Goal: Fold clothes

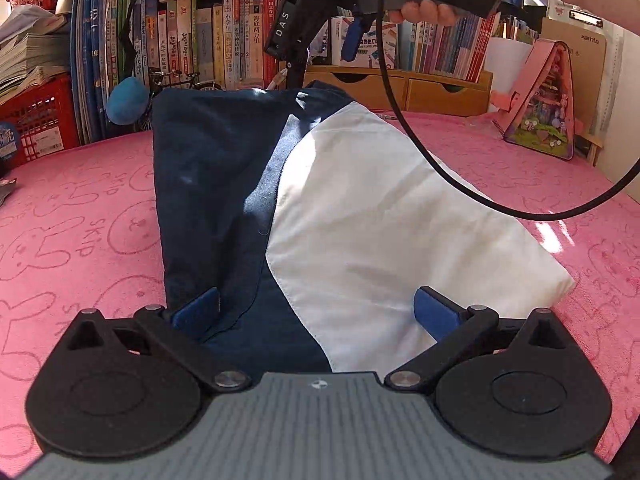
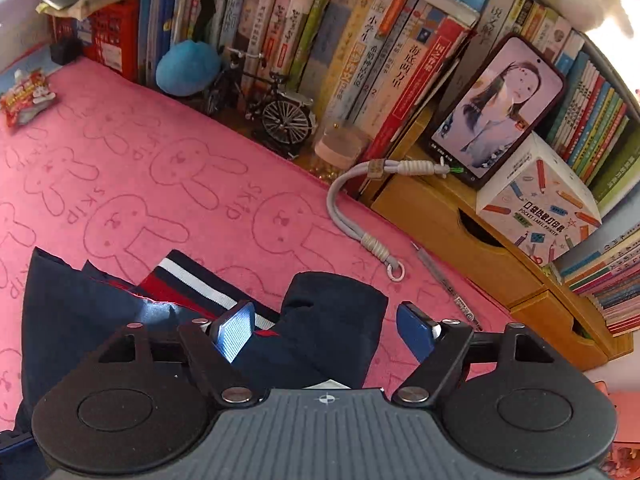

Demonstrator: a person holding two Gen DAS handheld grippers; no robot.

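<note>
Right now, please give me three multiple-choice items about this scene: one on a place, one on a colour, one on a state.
1. Where does the phone stand?
A. leaning against the books
B. flat on the cloth
C. inside a drawer

2. Which colours does the garment show in the left wrist view?
A. red and green
B. navy and white
C. all black

3. How is the left hand-held gripper?
A. shut on the garment
B. open
C. out of view

Answers: 1 A, it is propped upright against the book spines. 2 B, a navy panel meets a white one. 3 B, its pads stand wide apart.
</note>
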